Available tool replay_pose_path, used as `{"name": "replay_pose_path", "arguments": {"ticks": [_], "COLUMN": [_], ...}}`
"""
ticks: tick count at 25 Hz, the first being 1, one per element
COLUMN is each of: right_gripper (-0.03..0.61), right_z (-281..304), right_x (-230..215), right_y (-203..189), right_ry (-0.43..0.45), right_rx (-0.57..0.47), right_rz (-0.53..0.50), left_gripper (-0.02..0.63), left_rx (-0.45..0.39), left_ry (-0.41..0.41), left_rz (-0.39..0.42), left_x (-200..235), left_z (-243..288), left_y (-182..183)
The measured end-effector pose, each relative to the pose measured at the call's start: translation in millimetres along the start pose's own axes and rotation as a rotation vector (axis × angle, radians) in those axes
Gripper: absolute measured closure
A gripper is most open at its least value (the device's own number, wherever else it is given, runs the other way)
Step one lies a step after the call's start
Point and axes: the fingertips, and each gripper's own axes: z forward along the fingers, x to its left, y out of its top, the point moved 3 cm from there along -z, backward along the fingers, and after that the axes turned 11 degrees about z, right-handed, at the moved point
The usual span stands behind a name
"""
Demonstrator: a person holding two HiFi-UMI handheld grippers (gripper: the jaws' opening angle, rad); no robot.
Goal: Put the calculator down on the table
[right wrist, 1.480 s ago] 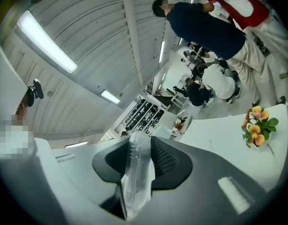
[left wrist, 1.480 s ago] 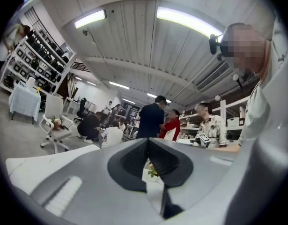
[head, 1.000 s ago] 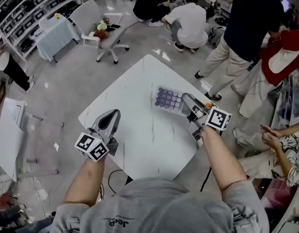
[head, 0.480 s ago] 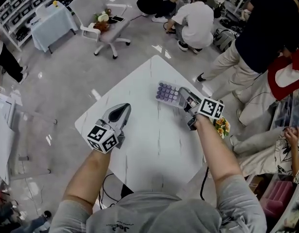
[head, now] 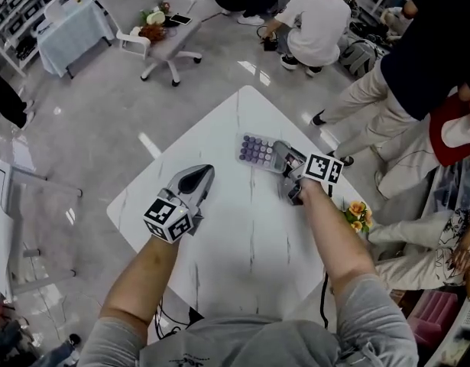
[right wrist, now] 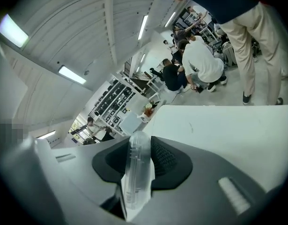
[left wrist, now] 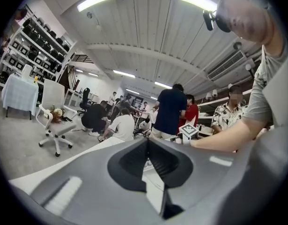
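The calculator [head: 256,151] is grey with purple keys and hangs low over the far corner of the white table [head: 242,235]. My right gripper [head: 283,160] is shut on its near end. In the right gripper view the calculator's clear edge [right wrist: 136,177] stands upright between the jaws of the right gripper [right wrist: 136,161], with the table top [right wrist: 223,130] beyond. Whether the calculator touches the table is unclear. My left gripper [head: 196,177] hovers over the table's left part, shut and empty. The left gripper view shows the left gripper [left wrist: 147,156] with its jaws pressed together.
A small pot of orange flowers [head: 358,213] stands at the table's right edge. A white office chair [head: 154,33] sits on the floor beyond. Several people [head: 319,17] crouch or stand near the far and right sides. Shelving [right wrist: 106,104] lines the wall.
The right gripper has tipped down toward the table top with the calculator still held; the flowers have left its view. The left gripper has shifted a little forward over the table.
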Motion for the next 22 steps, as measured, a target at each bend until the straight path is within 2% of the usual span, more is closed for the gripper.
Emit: {"name": "replay_pose_path", "arguments": {"ticks": [7,11,17,22], "right_gripper": [0.476,0.462,0.44,0.416], "right_z": [17,20,27,24], "right_x": [-32,-42,-46,-56], "right_y": [-3,0,5,5], "right_ry": [-0.033,-0.093,-0.199,-0.358], "right_rx": [0.026,0.023,0.007,0.005], "right_rz": [0.041,0.019,-0.129,-0.321], "left_gripper": [0.552,0.552,0.552,0.552], "left_rx": [0.011,0.015,0.019,0.018], "left_ry": [-0.022,-0.023,-0.023,-0.024], "left_rz": [-0.029,-0.046,-0.049,-0.046], "left_x": [8,12,13,13], "left_z": [17,19,22,21], "left_y": [-21,-26,-30,-29]}}
